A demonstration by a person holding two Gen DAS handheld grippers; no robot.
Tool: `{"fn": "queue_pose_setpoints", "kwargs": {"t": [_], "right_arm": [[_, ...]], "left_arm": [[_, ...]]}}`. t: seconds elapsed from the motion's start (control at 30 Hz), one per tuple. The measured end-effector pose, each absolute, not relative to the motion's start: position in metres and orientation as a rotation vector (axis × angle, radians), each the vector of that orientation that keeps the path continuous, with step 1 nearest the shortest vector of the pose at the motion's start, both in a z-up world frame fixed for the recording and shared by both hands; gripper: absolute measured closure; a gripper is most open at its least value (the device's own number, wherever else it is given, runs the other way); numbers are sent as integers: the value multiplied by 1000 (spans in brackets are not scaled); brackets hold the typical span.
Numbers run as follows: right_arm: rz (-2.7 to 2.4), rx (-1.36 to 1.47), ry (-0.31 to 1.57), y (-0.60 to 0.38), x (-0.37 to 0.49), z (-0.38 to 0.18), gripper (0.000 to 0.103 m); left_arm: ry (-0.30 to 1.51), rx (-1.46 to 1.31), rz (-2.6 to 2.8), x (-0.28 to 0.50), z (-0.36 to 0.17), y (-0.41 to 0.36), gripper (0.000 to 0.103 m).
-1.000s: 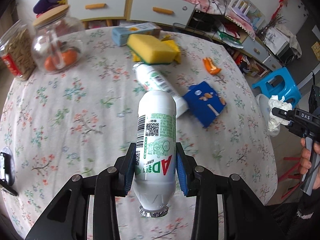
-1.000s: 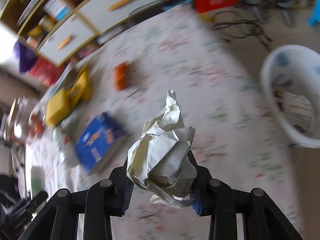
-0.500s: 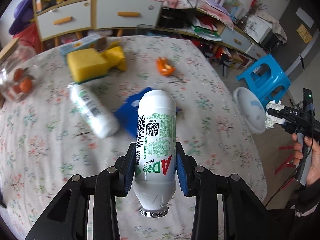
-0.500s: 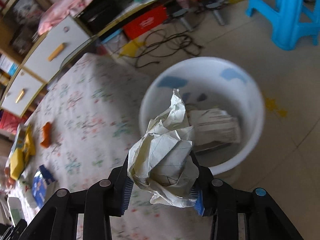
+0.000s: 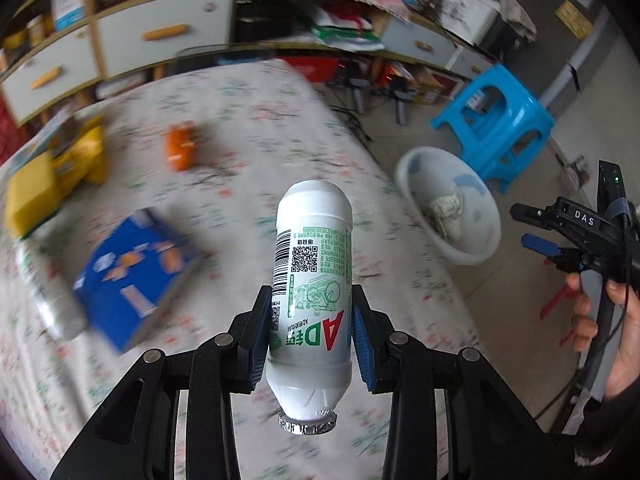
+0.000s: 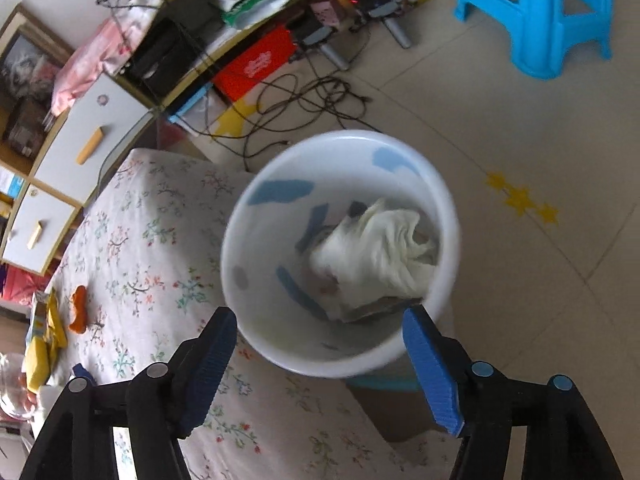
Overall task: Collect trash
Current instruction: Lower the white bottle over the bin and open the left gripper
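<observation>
Right wrist view is showing the paper wad [image 6: 376, 252] lying inside the bin [image 6: 248, 308], directly ahead of and below your right gripper [image 6: 320, 356], whose jaws are opening with nothing between them. You are done with that drop, so be clearing that hand away from the rim before the next item comes in.

Your left gripper [image 5: 308, 332] is clamping the bottle [image 5: 312, 280] around its lower body, cap end toward you, base pointing forward over the table [image 5: 248, 128]. The bin is sitting ahead and to the right of that gripper, off the table edge, near the stool [image 5: 496, 120]. You should be carrying the bottle fully over the opening before loosening, aiming for the middle rather than the near rim, since a round bottle is likely to bounce off and roll. Other litter, the box [image 5: 136, 268] and peel [image 5: 180, 152], is waiting to the gripper's left.
</observation>
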State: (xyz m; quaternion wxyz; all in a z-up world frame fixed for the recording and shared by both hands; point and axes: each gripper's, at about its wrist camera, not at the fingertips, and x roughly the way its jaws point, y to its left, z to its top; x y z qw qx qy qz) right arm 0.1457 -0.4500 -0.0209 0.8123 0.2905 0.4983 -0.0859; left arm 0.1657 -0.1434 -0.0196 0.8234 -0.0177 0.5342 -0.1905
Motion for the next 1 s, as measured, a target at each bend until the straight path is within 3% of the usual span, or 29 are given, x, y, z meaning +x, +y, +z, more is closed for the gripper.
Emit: {"fn": "queue_pose_setpoints", "kwargs": {"t": [0.47, 0.8, 0.87, 0.9, 0.97, 1.0], "right_arm": [[-221, 634, 1095, -491, 118, -22, 29], [-244, 608, 1101, -501, 114, -23, 29], [-245, 609, 1100, -501, 114, -23, 28], [-246, 607, 1099, -501, 114, -23, 28], [-244, 604, 1099, -501, 114, -22, 28], [-243, 601, 1099, -500, 113, -21, 28]], "left_arm": [[1132, 67, -552, 209, -38, -279, 64], [1078, 93, -603, 229, -34, -318, 64], [1053, 124, -604, 229, -34, -320, 48], [1044, 144, -576, 229, -33, -320, 26], [1014, 140, -541, 227, -30, -312, 15], [1014, 139, -532, 225, -28, -307, 15]]}}
